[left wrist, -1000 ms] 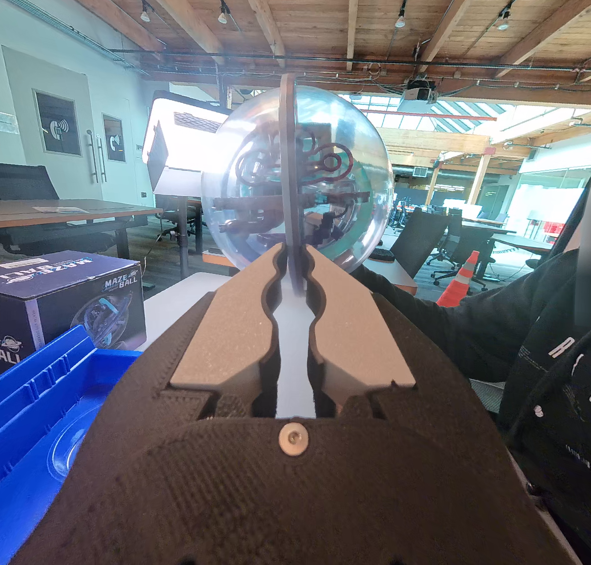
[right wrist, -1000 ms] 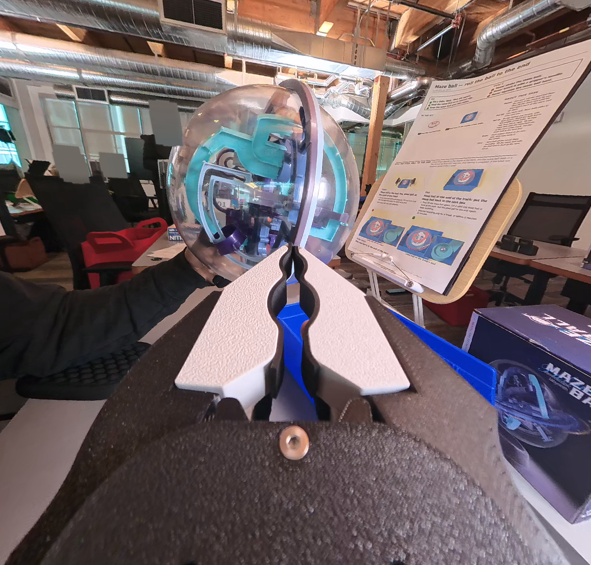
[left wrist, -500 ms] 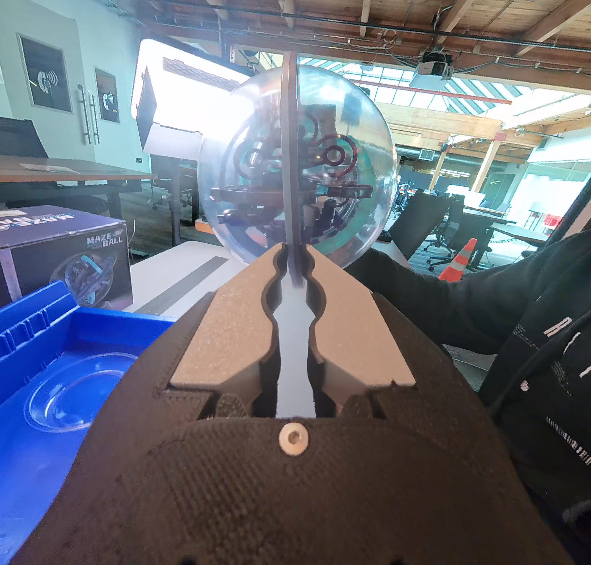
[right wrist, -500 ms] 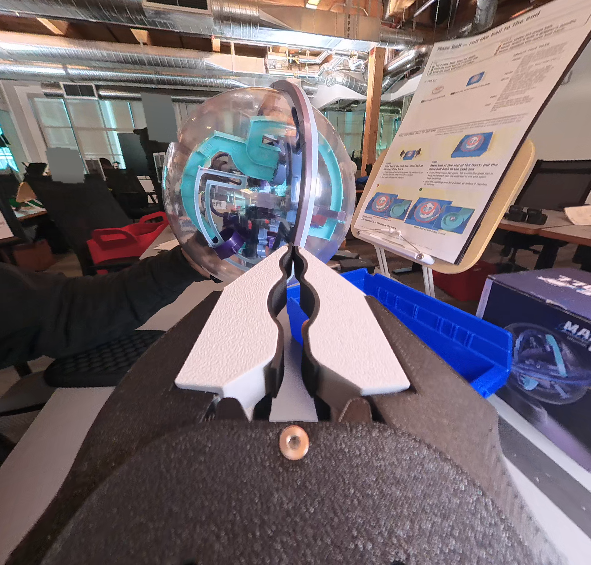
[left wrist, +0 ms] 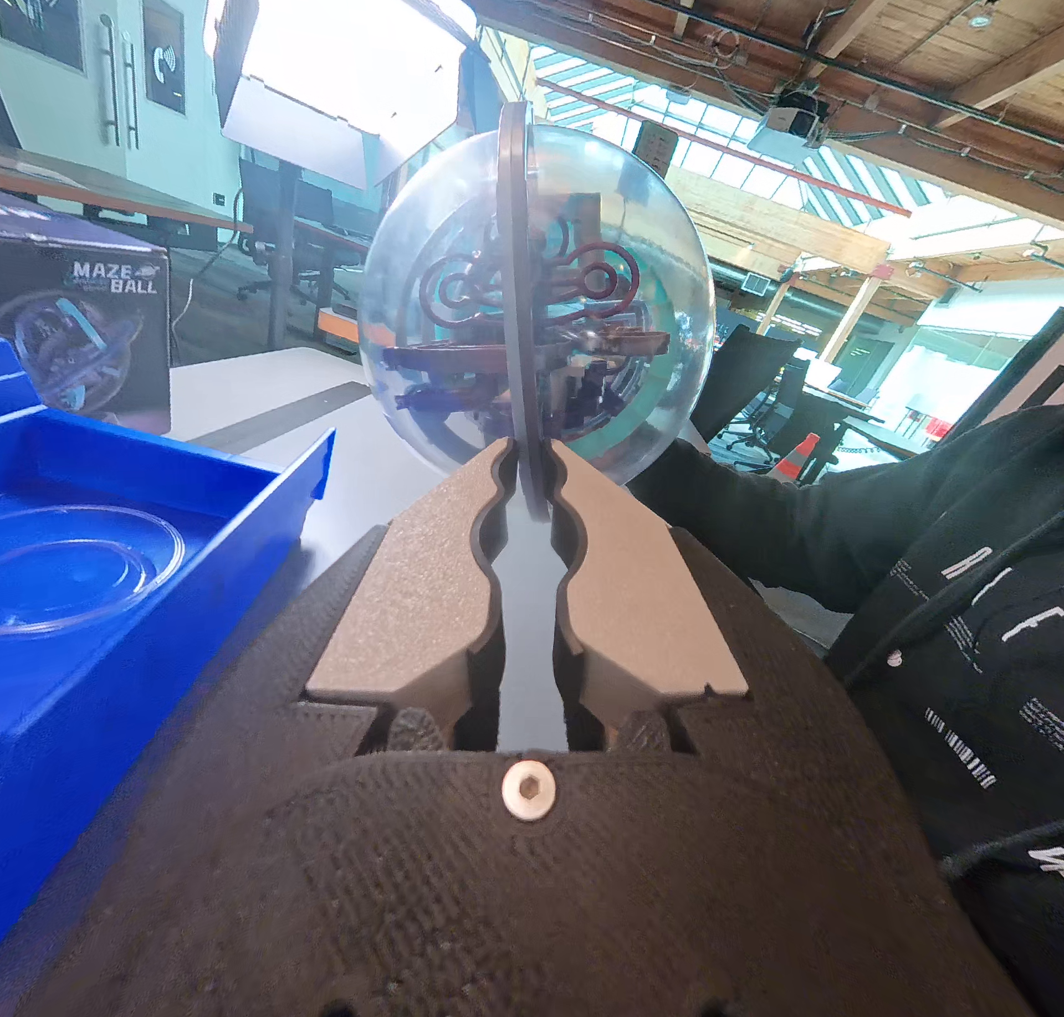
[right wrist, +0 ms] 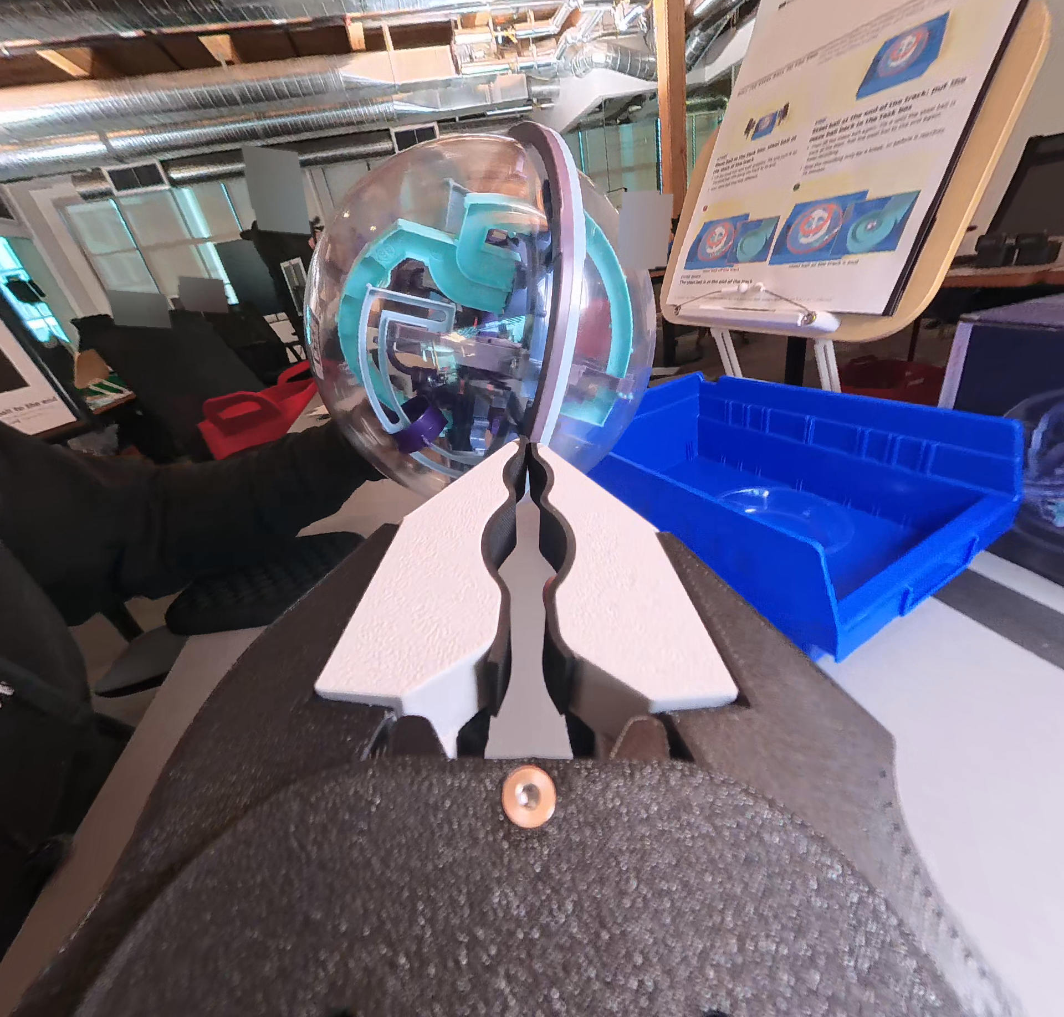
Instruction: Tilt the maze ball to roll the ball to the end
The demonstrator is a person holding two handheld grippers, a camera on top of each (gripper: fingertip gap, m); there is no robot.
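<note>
Bare table lies open at center left of the left wrist view. A blue bin blocks the lower left, and a box stands behind it.

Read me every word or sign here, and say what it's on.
I won't copy wording; here is what bears it.
Dark box: white lettering, readable.
Sheet on the stand: printed text, mostly blurred.
Wall signs: white symbols.
Black sleeve: white print, partly cut off.

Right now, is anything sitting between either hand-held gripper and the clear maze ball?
Nothing visible. The left hand-held gripper pinches the grey rim ring of the clear plastic maze ball; the right hand-held gripper meets that ring on the opposite side.
</note>
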